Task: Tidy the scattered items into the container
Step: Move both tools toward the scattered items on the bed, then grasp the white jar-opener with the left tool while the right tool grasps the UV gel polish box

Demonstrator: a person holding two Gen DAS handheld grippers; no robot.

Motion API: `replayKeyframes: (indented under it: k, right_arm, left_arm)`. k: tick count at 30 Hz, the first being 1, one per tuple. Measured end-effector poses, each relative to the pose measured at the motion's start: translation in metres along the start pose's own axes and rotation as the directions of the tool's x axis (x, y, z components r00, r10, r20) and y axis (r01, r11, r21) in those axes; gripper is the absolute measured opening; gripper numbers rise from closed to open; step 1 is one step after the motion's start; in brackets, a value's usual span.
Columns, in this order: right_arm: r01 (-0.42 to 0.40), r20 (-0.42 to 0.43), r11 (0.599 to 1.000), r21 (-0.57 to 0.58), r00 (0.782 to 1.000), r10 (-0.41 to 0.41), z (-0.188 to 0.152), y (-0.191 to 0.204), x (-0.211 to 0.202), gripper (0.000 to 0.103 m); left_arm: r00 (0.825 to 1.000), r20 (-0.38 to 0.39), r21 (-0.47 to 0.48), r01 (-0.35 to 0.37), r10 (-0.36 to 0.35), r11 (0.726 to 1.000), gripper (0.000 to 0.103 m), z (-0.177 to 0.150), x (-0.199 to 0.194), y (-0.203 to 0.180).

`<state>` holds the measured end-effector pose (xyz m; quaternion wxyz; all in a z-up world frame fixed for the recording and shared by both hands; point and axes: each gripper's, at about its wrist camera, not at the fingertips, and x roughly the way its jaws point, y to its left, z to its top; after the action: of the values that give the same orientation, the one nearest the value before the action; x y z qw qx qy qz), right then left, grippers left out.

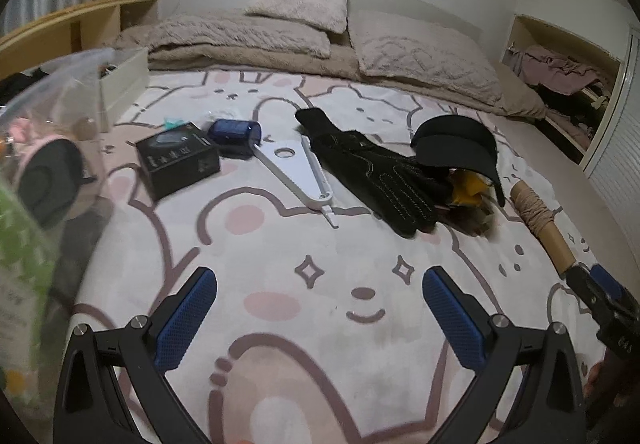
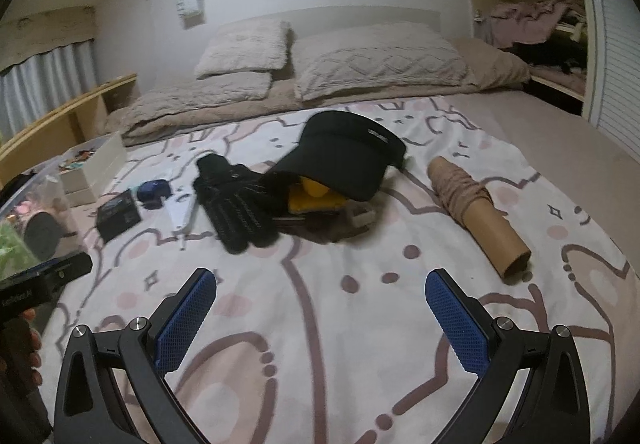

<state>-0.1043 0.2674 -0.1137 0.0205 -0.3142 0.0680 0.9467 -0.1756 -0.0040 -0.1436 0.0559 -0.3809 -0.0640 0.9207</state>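
Note:
Scattered items lie on the patterned bed cover: a black box (image 1: 178, 164), a blue case (image 1: 234, 132), a white flat tool (image 1: 298, 172), a black glove (image 1: 376, 180), a black visor cap (image 1: 456, 142) over yellow things (image 2: 316, 194), and a cardboard tube with cloth on it (image 2: 476, 216). A clear plastic container (image 1: 52, 116) with items inside stands at the left. My left gripper (image 1: 320, 308) is open and empty above the cover, well short of the items. My right gripper (image 2: 320, 308) is open and empty too.
A white box (image 1: 124, 82) stands beside the container. Pillows (image 2: 372, 60) and a folded blanket (image 1: 240, 40) lie at the bed's head. A wooden shelf (image 1: 80, 20) runs along the left. An open closet (image 2: 536, 28) is at the right.

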Motion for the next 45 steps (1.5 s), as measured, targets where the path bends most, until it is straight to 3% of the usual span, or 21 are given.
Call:
replayKeyframes:
  k: [4,7,11,14,19,22,24,25,28,29,31,33,35,40,45]
  right_arm:
    - [0.018,-0.047,1.000,0.000,0.999,-0.018,-0.008,-0.005,0.017,0.103]
    - [0.026,-0.077,1.000,-0.002,0.997,-0.026,-0.013,-0.007,0.027,0.103]
    - [0.020,-0.148,1.000,0.020,0.989,-0.017,-0.019,-0.013,0.044,0.103]
    - [0.017,-0.159,0.998,0.053,0.987,-0.009,-0.023,-0.019,0.049,0.103]
    - [0.012,-0.166,0.997,0.081,0.986,0.001,-0.025,-0.025,0.055,0.103]
    - [0.001,-0.169,0.996,0.091,0.985,0.014,-0.026,-0.027,0.058,0.103]
    - [0.001,-0.167,0.996,0.094,0.986,0.014,-0.027,-0.028,0.060,0.103]
    - [-0.001,-0.165,0.995,0.096,0.986,0.017,-0.026,-0.028,0.061,0.101]
    - [-0.010,-0.151,0.995,0.103,0.988,0.025,-0.021,-0.029,0.065,0.087]
    - [-0.014,-0.145,0.994,0.106,0.989,0.029,-0.018,-0.030,0.066,0.082]
    - [-0.019,-0.135,0.994,0.106,0.990,0.033,-0.012,-0.032,0.071,0.074]
    - [-0.008,-0.129,0.995,0.095,0.991,0.020,-0.004,-0.033,0.078,0.072]
    - [0.000,-0.128,0.996,0.085,0.992,0.011,0.001,-0.035,0.084,0.063]
    - [0.028,-0.151,1.000,-0.010,0.988,-0.029,0.013,-0.038,0.110,0.052]
    - [0.003,-0.171,0.997,-0.074,0.985,-0.016,0.022,-0.041,0.137,0.051]
  left_arm:
    - [0.999,-0.043,-0.025,0.015,-0.016,1.000,0.102,0.008,0.028,-0.001]
    - [0.996,-0.088,-0.040,0.013,-0.017,0.999,0.090,0.013,0.054,-0.001]
    - [0.992,-0.127,-0.045,-0.012,0.006,0.999,0.081,0.017,0.084,-0.001]
    - [0.988,-0.154,-0.047,-0.024,0.016,0.999,0.072,0.018,0.105,-0.001]
    - [0.983,-0.185,-0.053,-0.023,0.013,0.998,0.068,0.021,0.134,-0.007]
    - [0.984,-0.175,-0.041,-0.054,0.046,0.998,0.064,0.024,0.145,-0.012]
    - [0.983,-0.162,-0.031,-0.088,0.082,0.996,0.054,0.027,0.151,-0.013]
    - [0.983,-0.156,-0.030,-0.101,0.095,0.994,0.044,0.028,0.153,-0.013]
    - [0.985,-0.143,-0.047,-0.103,0.095,0.994,0.033,0.031,0.157,-0.007]
    - [0.986,-0.137,-0.046,-0.100,0.093,0.994,0.022,0.031,0.157,-0.006]
    - [0.988,-0.132,-0.043,-0.086,0.079,0.995,0.012,0.031,0.156,-0.004]
    - [0.990,-0.128,-0.041,-0.066,0.060,0.997,0.012,0.028,0.153,0.001]
    - [0.990,-0.132,-0.036,-0.047,0.042,0.998,0.012,0.026,0.149,0.005]
    - [0.990,-0.137,-0.020,-0.011,0.008,1.000,0.011,0.017,0.136,0.013]
    - [0.990,-0.141,0.005,0.004,-0.003,1.000,0.011,0.002,0.118,0.017]
